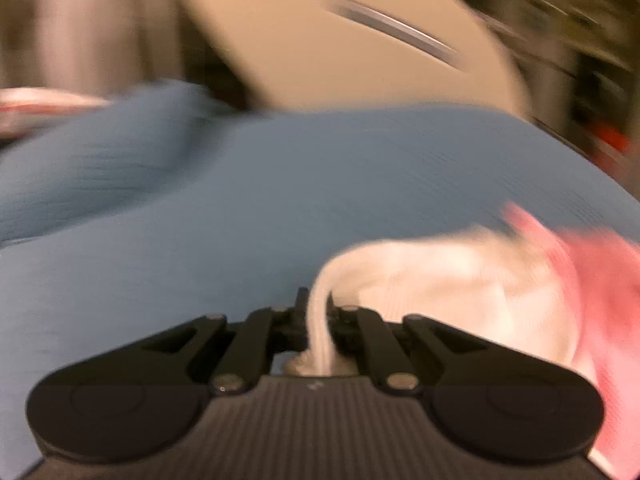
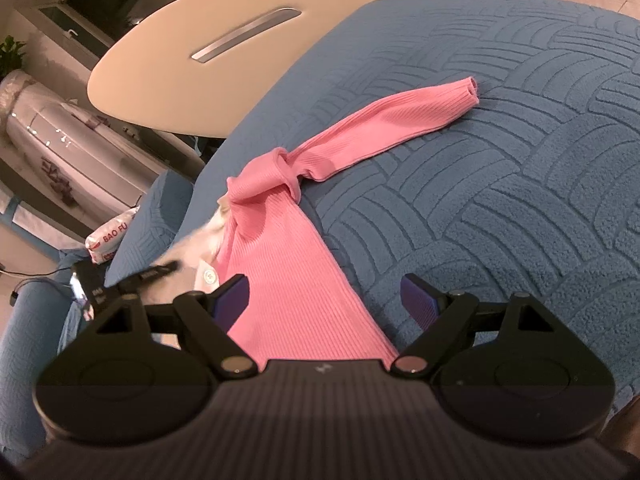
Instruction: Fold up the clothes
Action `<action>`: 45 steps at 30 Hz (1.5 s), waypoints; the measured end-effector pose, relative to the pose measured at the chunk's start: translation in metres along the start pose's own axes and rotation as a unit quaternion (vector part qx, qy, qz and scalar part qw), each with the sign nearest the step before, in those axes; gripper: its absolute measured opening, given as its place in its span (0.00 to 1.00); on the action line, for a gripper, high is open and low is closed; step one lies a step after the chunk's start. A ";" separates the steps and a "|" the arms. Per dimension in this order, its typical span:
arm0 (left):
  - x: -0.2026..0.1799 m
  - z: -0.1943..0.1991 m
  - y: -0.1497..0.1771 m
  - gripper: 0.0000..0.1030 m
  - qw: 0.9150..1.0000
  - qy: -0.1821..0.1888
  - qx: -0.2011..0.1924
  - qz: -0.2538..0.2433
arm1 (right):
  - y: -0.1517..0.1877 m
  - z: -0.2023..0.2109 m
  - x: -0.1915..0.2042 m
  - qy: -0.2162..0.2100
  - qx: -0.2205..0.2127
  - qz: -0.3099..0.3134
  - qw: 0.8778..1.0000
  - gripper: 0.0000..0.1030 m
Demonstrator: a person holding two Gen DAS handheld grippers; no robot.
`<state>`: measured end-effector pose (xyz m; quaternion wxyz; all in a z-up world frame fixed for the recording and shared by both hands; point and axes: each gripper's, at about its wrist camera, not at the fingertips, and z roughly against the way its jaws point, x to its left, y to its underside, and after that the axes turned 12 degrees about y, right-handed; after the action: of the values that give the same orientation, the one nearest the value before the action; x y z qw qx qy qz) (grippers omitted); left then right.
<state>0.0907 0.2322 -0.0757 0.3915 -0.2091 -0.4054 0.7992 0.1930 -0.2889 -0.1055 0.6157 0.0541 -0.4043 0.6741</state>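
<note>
The pink ribbed garment (image 2: 296,292) lies on the blue quilted cover (image 2: 500,200), its body running from just under my right claw (image 2: 324,300) up toward the cover's left edge, with one sleeve (image 2: 392,132) stretched away across the middle and a twist bunched where sleeve meets body. My right claw stands wide open, straddling the pink knit and gripping nothing. My left claw (image 1: 318,320) is pinched tight on a strip of the white fabric (image 1: 440,280) joined to the pink, close by that left edge; its view is badly smeared, so I judge it is moving fast. The risk I see is that a hard pull on so thin a pinch slips the white cloth free, or drags the whole garment over the edge, since nothing on my right pins it. The twist could also tighten and leave the sleeve crooked for folding.
</note>
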 end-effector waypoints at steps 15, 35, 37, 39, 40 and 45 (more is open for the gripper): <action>0.030 -0.017 0.001 0.92 0.990 -0.119 0.036 0.069 | 0.066 -0.013 0.121 0.095 -0.057 0.332 0.937 0.82; -0.029 0.065 -0.010 1.00 0.962 0.239 -0.127 0.032 | -0.132 -0.179 0.059 0.262 0.044 0.237 0.934 0.71; -0.044 0.053 -0.007 1.00 0.950 0.305 -0.069 0.020 | -0.136 -0.160 0.055 0.275 0.028 0.250 0.928 0.15; -0.059 0.042 -0.004 1.00 0.951 0.307 -0.022 -0.002 | -0.134 -0.137 0.052 0.294 0.006 0.254 0.921 0.15; -0.068 0.036 -0.001 1.00 0.957 0.289 0.007 -0.018 | -0.132 -0.125 0.050 0.308 -0.012 0.256 0.916 0.15; -0.093 0.007 0.024 1.00 0.974 0.174 0.118 -0.081 | -0.120 -0.084 0.002 0.446 0.023 0.226 0.866 0.31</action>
<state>0.1315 0.1460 -0.0897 0.5417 -0.2639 -0.2494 0.7581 0.3328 -0.2464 -0.1030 0.5602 -0.3310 -0.0721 0.7559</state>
